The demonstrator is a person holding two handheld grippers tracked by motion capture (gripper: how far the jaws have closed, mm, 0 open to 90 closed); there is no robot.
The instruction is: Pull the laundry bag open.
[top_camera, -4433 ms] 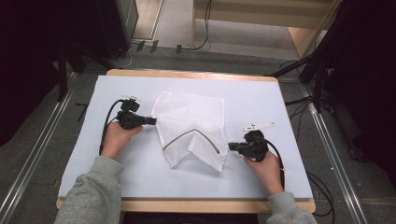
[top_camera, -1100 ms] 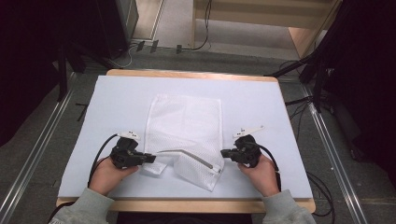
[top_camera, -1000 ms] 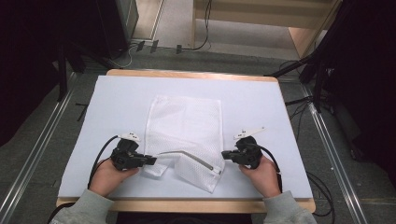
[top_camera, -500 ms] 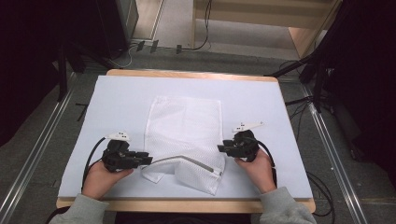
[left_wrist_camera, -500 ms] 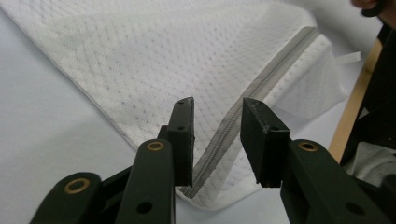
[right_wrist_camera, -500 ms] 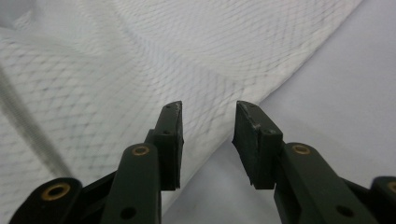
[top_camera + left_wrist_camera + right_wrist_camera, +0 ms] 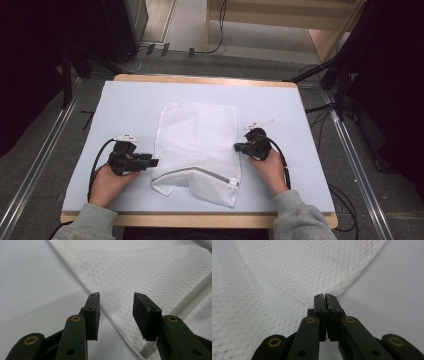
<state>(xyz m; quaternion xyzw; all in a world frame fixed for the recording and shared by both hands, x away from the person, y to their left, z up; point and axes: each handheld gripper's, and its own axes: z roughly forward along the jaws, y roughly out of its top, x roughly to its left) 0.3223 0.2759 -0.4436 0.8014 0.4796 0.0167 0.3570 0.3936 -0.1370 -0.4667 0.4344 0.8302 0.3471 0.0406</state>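
A white mesh laundry bag lies flat on the pale blue table, about midway between its left and right edges, with its zipper toward the near edge. The left gripper sits just off the bag's left edge, its jaws having just been opening, part-way apart with nothing pressed between them. The right gripper rests at the bag's right edge with its jaws closed together, their tips at the mesh; whether they pinch it is unclear.

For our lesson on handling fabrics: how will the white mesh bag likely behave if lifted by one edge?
The mesh bag would probably drape and sag: it lies flat with a folded near end. It looks thin, so likely light. The zipper may stiffen that part a little.
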